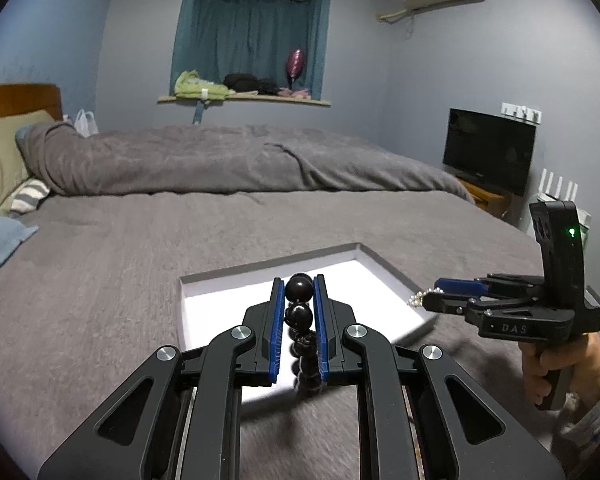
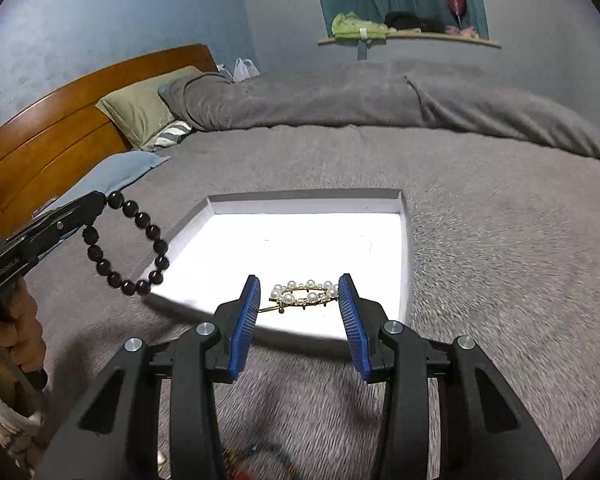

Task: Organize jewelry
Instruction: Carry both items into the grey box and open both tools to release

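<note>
My left gripper (image 1: 299, 286) clamped the dark round-bead bracelet (image 2: 128, 240); the right gripper (image 2: 299, 300) apparently pinched the gold-and-pearl oval brooch (image 2: 305, 293) over the shallow white tray's (image 2: 308, 197) near edge; neither was placed.

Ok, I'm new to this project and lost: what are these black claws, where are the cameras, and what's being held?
No robot here: a person holds a black two-finger gripper with blue pads in each hand, each with a wide-angle camera looking along its fingers. One picture comes from the left gripper, the other from the right gripper. A shallow white tray lies on the grey bed cover. The left gripper is shut on a dark round-bead bracelet; the right gripper appears to pinch a gold oval pearl clip over the tray.
</note>
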`<state>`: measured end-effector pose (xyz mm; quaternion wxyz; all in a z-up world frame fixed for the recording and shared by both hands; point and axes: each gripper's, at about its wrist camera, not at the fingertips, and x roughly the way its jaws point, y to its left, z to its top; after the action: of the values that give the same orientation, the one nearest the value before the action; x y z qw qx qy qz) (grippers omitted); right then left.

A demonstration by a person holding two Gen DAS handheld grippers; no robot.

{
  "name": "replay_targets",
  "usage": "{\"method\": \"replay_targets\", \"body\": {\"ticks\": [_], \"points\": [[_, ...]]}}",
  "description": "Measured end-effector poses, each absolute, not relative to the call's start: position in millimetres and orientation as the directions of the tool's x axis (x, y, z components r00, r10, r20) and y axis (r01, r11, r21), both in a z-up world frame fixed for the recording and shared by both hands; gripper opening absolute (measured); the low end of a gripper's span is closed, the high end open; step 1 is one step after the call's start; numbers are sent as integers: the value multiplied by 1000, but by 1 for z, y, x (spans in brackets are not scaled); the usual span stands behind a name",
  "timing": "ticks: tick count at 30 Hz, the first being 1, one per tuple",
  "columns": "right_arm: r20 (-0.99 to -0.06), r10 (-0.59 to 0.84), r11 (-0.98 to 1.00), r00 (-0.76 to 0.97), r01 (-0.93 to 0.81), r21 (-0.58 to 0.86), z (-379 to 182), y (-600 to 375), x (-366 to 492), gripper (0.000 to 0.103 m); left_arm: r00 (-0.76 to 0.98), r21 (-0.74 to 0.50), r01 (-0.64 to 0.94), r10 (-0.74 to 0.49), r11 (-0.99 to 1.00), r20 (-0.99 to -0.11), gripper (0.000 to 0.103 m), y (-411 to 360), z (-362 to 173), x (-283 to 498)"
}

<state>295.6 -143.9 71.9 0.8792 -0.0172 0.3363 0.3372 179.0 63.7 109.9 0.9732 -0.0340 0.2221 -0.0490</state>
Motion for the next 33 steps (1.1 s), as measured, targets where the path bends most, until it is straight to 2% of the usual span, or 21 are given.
{"method": "replay_targets", "body": {"ticks": [9,17,19,20,21,23,26,31,32,33], "points": [[-663,560,781,497,-583,223,37,-128,339,40,842,-128,37,-100,991,-530,15,91,69,223],[-708,519,793,480,-579,189,25,-120,340,41,784,-97,-36,-32,995,-620,15,103,45,235],[-709,514,793,483,-582,179,25,-119,339,44,772,-88,-61,-9,994,-635,15,106,41,237],[-706,513,793,488,-583,174,25,-119,337,51,771,-89,-65,-7,994,-637,19,107,40,237],[-700,519,790,491,-588,174,26,-120,336,53,771,-89,-67,-5,994,-636,26,108,39,236],[-688,522,789,504,-592,164,29,-120,332,60,779,-86,-73,3,994,-627,31,109,41,234],[-664,539,787,519,-592,175,35,-125,328,60,791,-83,-68,3,994,-612,34,108,45,230],[-626,556,790,547,-582,193,47,-139,317,60,809,-92,-42,-21,995,-587,45,103,54,213],[-621,555,791,553,-581,191,49,-141,314,60,816,-99,-34,-29,995,-577,58,101,57,206],[-618,554,793,557,-580,188,51,-143,311,60,825,-102,-25,-37,994,-565,65,98,60,198]]}}
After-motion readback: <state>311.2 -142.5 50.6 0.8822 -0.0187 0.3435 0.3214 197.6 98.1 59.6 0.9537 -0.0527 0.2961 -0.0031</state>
